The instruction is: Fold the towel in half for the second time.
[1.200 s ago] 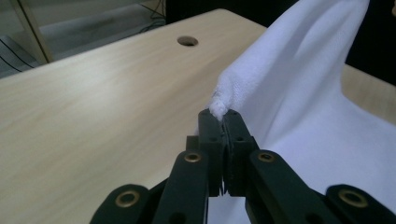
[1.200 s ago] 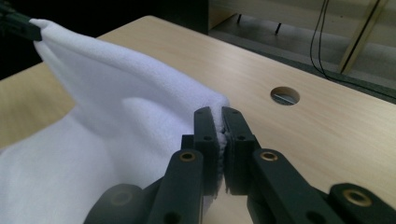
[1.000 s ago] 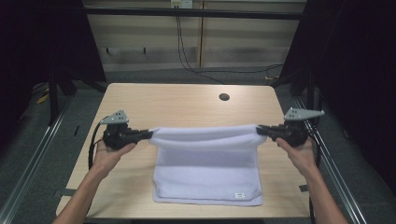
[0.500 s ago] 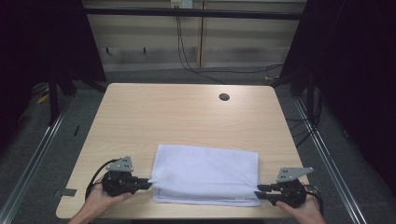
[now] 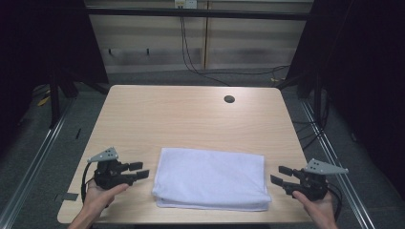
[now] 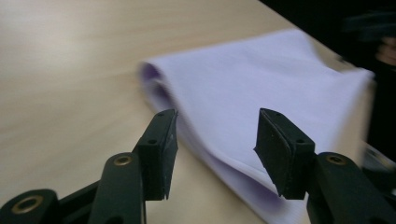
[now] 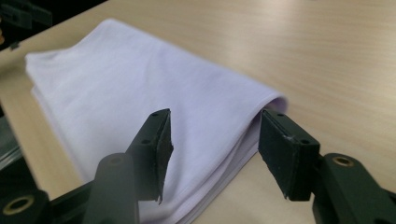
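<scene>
Folded white towel lay flat on table; left gripper and right gripper flanked it, jaws wide, holding nothing.

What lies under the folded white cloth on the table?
The folded cloth rests directly on the wooden table. At its edges you can see stacked layers of the same cloth. Whatever might sit beneath its middle is covered, though it lies flat with no bulge.

Tool jaws apart, folded towel ahead.
</scene>
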The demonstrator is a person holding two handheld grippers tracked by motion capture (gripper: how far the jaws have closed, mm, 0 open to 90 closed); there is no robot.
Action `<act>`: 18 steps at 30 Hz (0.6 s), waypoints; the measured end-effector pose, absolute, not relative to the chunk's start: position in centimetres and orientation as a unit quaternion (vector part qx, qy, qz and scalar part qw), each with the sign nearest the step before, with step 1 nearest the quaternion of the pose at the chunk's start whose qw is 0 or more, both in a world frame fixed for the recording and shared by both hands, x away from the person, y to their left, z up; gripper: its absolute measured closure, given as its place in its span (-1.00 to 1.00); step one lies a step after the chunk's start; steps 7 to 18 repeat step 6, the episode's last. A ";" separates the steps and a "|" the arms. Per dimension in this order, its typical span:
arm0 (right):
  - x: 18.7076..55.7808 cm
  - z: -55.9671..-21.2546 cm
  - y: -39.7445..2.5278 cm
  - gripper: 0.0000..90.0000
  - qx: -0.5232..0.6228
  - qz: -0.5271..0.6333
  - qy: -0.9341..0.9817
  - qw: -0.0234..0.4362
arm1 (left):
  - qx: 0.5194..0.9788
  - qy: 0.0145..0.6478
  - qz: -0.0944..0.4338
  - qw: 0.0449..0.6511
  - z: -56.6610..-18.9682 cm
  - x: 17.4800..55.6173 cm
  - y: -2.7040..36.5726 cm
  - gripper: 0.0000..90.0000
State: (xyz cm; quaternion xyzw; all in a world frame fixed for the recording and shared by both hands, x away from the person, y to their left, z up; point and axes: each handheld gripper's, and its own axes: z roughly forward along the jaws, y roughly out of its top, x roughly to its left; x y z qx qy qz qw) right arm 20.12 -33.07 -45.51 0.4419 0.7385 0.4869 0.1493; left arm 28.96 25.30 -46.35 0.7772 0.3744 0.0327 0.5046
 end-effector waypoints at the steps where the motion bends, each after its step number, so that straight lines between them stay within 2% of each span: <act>1: 20.5 -45.5 -33.3 -0.10 0.446 0.492 0.731 0.154 | 0.773 0.381 0.036 0.506 -46.5 29.2 25.4 0.05; 3: 20.9 -45.7 -33.7 -0.25 0.468 0.499 0.705 0.184 | 0.778 0.387 0.046 0.492 -47.1 29.4 25.5 0.02; 6: 20.6 -46.8 -34.0 -0.36 0.488 0.485 0.702 0.185 | 0.807 0.373 0.062 0.453 -47.5 29.1 24.7 -0.10; 18: 20.6 -46.8 -34.0 -0.36 0.488 0.485 0.702 0.185 | 0.807 0.373 0.062 0.453 -47.5 29.1 24.7 -0.10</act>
